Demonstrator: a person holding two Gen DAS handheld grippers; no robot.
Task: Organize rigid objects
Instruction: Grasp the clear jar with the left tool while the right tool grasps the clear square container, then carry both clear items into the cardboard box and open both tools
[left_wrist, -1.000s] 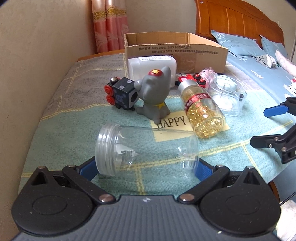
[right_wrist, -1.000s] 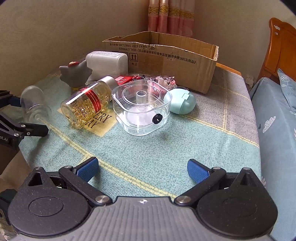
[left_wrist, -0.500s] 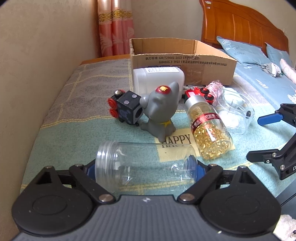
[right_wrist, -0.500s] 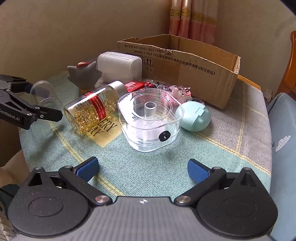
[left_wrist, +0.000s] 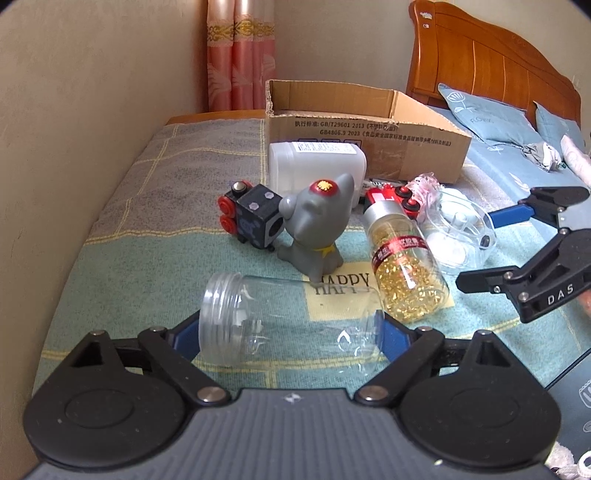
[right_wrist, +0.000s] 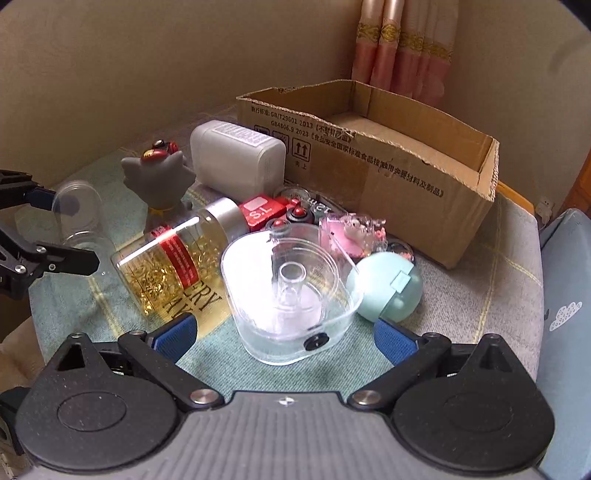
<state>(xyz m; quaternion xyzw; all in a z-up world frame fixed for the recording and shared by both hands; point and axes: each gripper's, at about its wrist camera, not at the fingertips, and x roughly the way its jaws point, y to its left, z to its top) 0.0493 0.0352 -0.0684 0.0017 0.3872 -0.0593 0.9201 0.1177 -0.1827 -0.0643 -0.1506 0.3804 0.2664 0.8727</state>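
Note:
An empty clear jar (left_wrist: 288, 317) lies on its side across my left gripper (left_wrist: 286, 332), whose blue pads press on its mouth and its base. In the right wrist view, that left gripper (right_wrist: 61, 227) holds the jar (right_wrist: 77, 214) at the far left. My right gripper (right_wrist: 286, 334) is open. A clear plastic container (right_wrist: 291, 288) sits between its fingertips, and neither pad touches it. A bottle of gold capsules (right_wrist: 166, 258) lies beside the container. A grey toy figure (left_wrist: 317, 229) stands behind the jar.
An open cardboard box (right_wrist: 369, 162) stands at the back of the blanket-covered table (left_wrist: 129, 258). In front of it are a white tub (left_wrist: 314, 166), a black cube with red buttons (left_wrist: 251, 218), a red toy (right_wrist: 262, 214), a pink wrapped item (right_wrist: 351, 232) and a mint round case (right_wrist: 388, 288). A wall runs along the left, a bed on the right.
The left jaws have narrowed onto the two ends of the clear jar. The right gripper has moved forward, so the clear container now lies between its fingers.

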